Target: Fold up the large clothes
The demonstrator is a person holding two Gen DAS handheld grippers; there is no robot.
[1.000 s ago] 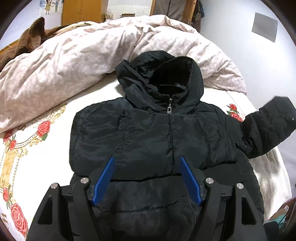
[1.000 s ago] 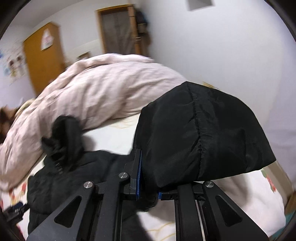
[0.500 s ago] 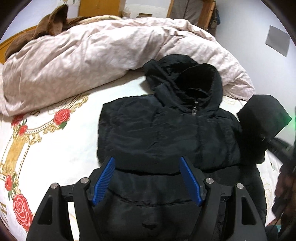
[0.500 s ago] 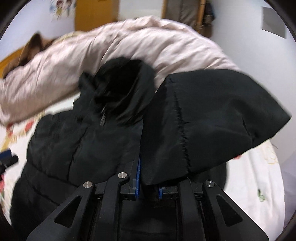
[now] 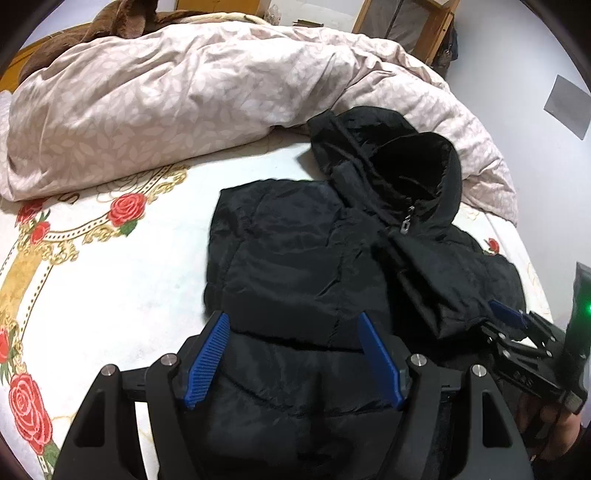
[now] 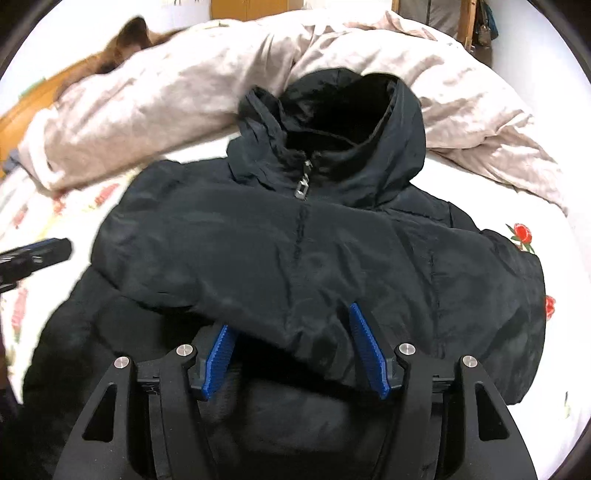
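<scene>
A black hooded puffer jacket lies front up on the bed, zipped, hood toward the duvet. It also shows in the right wrist view. Its right sleeve now lies folded across the chest, cuff between the right gripper's pads. My right gripper is open just above that cuff; it also shows in the left wrist view at the jacket's right edge. My left gripper is open and empty over the jacket's lower left front.
A crumpled pink duvet lies heaped behind the jacket. The white bedsheet with red roses lies to the left. A brown blanket sits at the far back. A white wall borders the bed's right side.
My right gripper carried the sleeve from the right side over onto the jacket's chest and opened, letting it go. My left gripper shifted left, still open.
</scene>
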